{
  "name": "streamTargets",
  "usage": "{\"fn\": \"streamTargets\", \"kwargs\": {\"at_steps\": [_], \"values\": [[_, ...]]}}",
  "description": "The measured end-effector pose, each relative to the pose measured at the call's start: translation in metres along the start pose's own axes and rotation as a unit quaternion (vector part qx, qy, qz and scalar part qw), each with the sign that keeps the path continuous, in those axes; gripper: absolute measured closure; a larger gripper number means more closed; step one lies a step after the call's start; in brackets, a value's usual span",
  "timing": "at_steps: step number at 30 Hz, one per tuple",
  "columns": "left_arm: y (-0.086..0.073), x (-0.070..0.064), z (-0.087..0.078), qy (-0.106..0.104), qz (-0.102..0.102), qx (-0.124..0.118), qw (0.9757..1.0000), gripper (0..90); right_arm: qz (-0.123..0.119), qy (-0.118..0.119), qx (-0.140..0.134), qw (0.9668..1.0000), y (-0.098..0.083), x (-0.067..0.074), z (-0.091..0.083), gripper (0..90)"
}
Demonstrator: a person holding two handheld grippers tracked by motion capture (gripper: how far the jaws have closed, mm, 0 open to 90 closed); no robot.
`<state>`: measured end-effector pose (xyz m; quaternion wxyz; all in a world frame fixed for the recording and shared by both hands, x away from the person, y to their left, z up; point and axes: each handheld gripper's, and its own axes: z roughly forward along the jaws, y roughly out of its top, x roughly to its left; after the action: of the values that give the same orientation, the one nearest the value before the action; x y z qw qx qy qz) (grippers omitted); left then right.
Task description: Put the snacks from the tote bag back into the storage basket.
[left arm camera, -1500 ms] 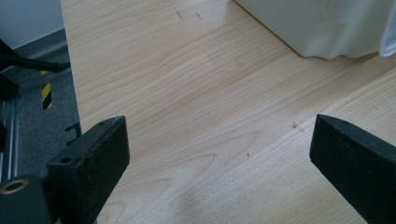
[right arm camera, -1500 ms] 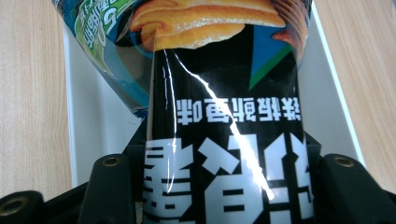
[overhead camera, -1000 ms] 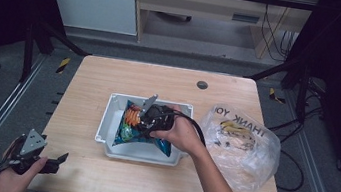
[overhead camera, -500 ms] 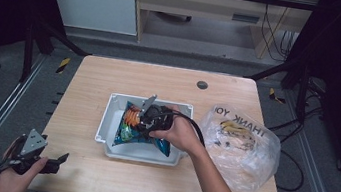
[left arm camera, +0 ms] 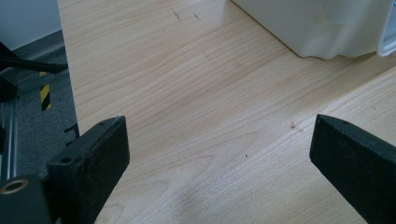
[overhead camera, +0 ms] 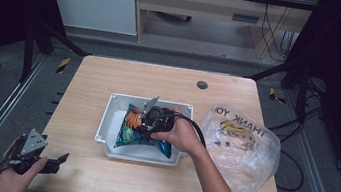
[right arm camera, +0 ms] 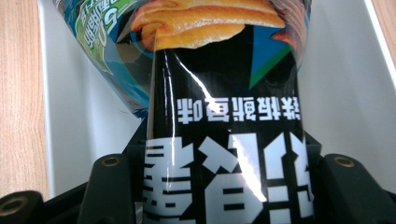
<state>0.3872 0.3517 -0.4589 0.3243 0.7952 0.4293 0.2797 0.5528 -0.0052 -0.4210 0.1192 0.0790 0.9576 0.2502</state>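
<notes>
Glossy black-and-blue snack bag (right arm camera: 224, 116) (orange chips printed on it).

One bin (overhead camera: 111, 118); two snack bags (overhead camera: 129, 133); one plastic bag (overhead camera: 241, 151)

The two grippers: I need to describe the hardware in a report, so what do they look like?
Both are black handheld units. The left gripper has two blocky matte black jaws, a brass-coloured screw insert and a grey three-cornered plate on top. The right gripper has a black cable looping from it. Forearms are bare, no sleeves.
</notes>
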Motion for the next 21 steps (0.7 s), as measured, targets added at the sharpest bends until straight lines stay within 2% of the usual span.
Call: {"fn": "streamTargets", "kwargs": {"at_steps": [21], "values": [[0.0002, -0.0009, 0.0006, -0.002, 0.001, 0.0, 1.0, 4.5, 0.014, 0.003, 0.002, 0.9999, -0.0039, -0.0025, 0.0, 42.9]]}}
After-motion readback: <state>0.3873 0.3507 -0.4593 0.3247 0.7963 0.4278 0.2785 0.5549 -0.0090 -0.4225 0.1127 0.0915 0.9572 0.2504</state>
